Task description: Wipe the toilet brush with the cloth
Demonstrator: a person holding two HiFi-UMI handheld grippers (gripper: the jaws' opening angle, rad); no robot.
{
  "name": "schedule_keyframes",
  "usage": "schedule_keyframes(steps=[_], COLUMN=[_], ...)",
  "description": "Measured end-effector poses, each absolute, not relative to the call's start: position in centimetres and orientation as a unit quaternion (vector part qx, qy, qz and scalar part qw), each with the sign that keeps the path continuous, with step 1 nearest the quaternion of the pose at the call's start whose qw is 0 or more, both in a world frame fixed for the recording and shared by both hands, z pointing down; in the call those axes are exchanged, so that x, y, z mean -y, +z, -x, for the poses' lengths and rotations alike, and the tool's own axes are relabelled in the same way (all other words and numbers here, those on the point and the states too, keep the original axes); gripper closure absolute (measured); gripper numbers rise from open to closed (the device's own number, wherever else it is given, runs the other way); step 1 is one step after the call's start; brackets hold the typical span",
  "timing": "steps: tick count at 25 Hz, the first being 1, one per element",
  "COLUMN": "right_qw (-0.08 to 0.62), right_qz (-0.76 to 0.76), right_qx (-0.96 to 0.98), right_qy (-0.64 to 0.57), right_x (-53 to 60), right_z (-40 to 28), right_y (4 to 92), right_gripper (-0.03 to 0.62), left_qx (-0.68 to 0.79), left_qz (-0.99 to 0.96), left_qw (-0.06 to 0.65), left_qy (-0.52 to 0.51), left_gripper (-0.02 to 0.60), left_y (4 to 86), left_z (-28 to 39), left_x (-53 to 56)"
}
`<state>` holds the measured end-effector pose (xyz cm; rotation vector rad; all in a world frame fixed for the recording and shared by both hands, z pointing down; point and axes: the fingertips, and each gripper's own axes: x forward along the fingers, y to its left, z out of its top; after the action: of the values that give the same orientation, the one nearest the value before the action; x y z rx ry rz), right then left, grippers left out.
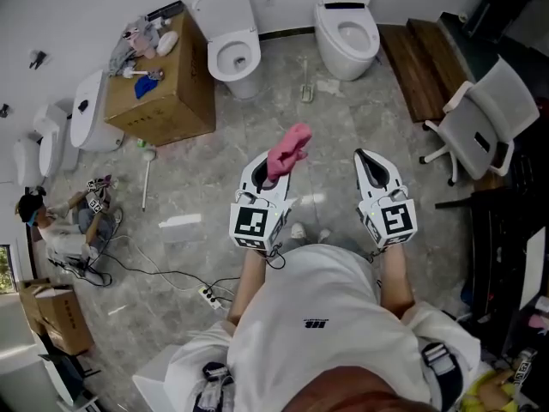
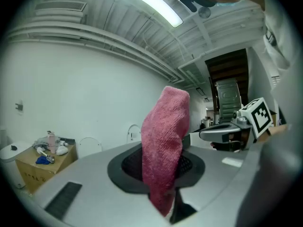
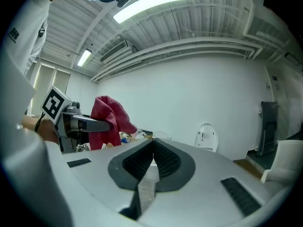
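A pink cloth (image 1: pixel 290 148) sticks up from the tip of my left gripper (image 1: pixel 273 168), whose jaws are shut on it. In the left gripper view the cloth (image 2: pixel 163 141) stands upright between the dark pads, filling the centre. My right gripper (image 1: pixel 364 156) is held level beside it, to the right, shut with nothing in it; its pads meet in the right gripper view (image 3: pixel 153 148). That view also has the cloth (image 3: pixel 108 113) at the left. A white long-handled brush (image 1: pixel 146 177) lies on the floor by the cardboard box, well to the left of both grippers.
A cardboard box (image 1: pixel 163 101) with small items on top stands at the back left. Two toilets (image 1: pixel 232 45) (image 1: pixel 347 24) stand against the far wall. An office chair (image 1: pixel 485 127) and wooden boards (image 1: pixel 420 58) are at the right. A person (image 1: pixel 64 230) crouches at the left beside cables (image 1: pixel 154 273).
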<state>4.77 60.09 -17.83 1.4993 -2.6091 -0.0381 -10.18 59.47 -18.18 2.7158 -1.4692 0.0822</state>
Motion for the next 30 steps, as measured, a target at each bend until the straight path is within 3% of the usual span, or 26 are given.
schedule_keyframes(steps=[15,30], right_qw=[0.073,0.058], right_qz=[-0.506,-0.47], right_qx=[0.86,0.881], right_qy=[-0.008,0.0], right_x=[-52.5,-38.1], right_z=[-3.0,-9.5], right_y=[-16.8,-16.7], right_gripper=[0.599,0.599], left_qx=[0.463,0.475], left_qz=[-0.885,-0.878], left_qw=[0.036,0.042], left_qy=[0.029,0.042], left_gripper=[0.492,0.494], left_y=[-17.1,-16.3], left_z=[11.4,4.0], left_x=[-51.4,-37.2])
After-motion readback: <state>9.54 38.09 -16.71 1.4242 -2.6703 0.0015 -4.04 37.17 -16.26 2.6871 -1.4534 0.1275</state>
